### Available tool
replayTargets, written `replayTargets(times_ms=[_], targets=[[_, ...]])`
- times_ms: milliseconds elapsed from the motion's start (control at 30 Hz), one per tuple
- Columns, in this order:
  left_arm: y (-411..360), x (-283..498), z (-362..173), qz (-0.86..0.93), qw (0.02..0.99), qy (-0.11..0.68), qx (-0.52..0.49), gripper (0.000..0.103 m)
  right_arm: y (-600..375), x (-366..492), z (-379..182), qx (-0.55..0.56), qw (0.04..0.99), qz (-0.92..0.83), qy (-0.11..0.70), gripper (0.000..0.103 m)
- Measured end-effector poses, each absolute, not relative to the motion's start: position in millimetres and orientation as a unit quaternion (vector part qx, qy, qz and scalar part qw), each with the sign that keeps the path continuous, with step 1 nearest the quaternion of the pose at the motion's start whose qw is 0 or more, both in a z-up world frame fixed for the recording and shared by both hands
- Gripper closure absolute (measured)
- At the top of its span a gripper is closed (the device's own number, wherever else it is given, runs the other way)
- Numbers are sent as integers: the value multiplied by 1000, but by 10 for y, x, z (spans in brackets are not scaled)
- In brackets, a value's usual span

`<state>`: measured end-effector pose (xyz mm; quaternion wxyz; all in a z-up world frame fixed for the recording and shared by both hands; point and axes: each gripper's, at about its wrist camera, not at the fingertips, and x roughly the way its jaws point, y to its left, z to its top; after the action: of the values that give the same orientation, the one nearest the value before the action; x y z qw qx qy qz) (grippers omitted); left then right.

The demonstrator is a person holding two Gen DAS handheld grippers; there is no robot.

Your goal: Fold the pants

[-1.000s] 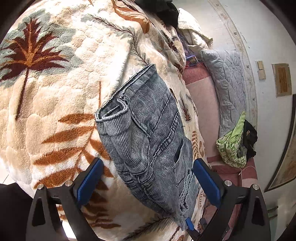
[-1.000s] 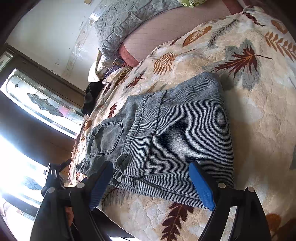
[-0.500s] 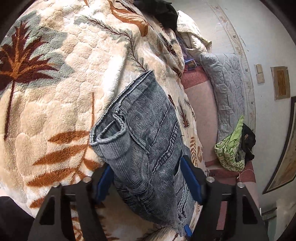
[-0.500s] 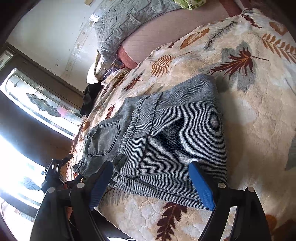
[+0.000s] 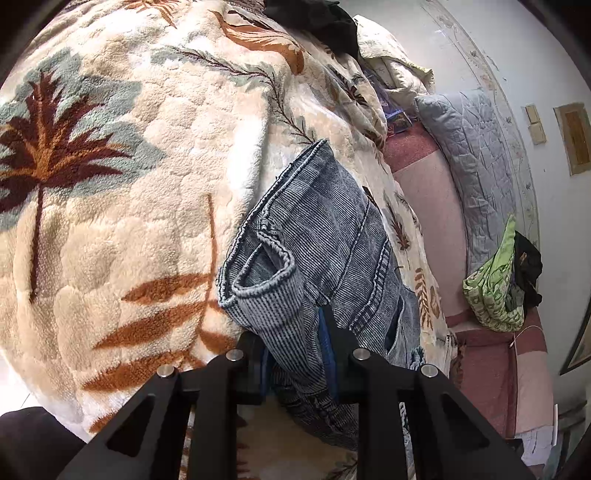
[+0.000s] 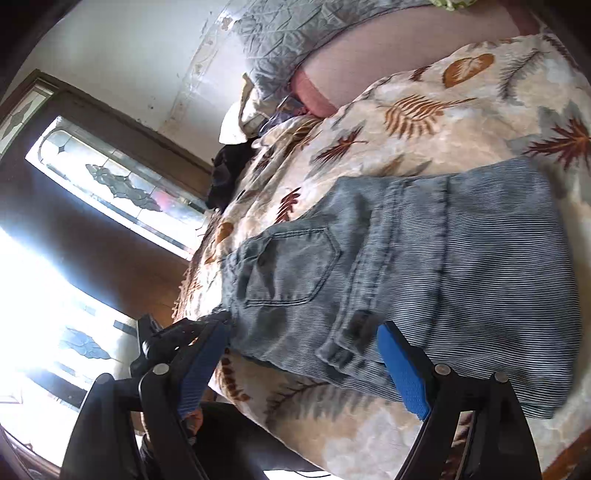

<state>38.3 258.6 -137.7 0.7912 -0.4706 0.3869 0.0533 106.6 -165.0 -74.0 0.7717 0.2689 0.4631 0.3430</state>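
The grey-blue corduroy pants [image 5: 332, 243] lie folded on a cream leaf-patterned blanket [image 5: 122, 206]. My left gripper [image 5: 295, 350] is shut on the near hem end of the pants, with cloth bunched between its blue pads. In the right wrist view the pants [image 6: 443, 258] show a back pocket and waistband seam. My right gripper [image 6: 295, 354] is open, its blue fingers either side of the near edge of the pants. The left gripper [image 6: 166, 332] shows there at the pants' left corner.
A grey quilted pillow [image 5: 480, 155] and pink sheet [image 5: 428, 192] lie beyond the blanket. A green cloth and black bag [image 5: 506, 280] sit by the wall. Dark clothing [image 5: 317, 18] lies at the blanket's far end. A bright window [image 6: 110, 177] is to the left.
My left gripper has moved forward onto the pants' hem end and closed on it. My right gripper has moved closer to the pants' near edge and stays open.
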Motion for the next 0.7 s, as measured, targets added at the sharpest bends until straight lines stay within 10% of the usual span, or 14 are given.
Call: replayTargets(times_ms=[700], targets=[[2337,452,-1200,92,848,401,-334,79,-338,1314,-1019,147,734,333,573,16]])
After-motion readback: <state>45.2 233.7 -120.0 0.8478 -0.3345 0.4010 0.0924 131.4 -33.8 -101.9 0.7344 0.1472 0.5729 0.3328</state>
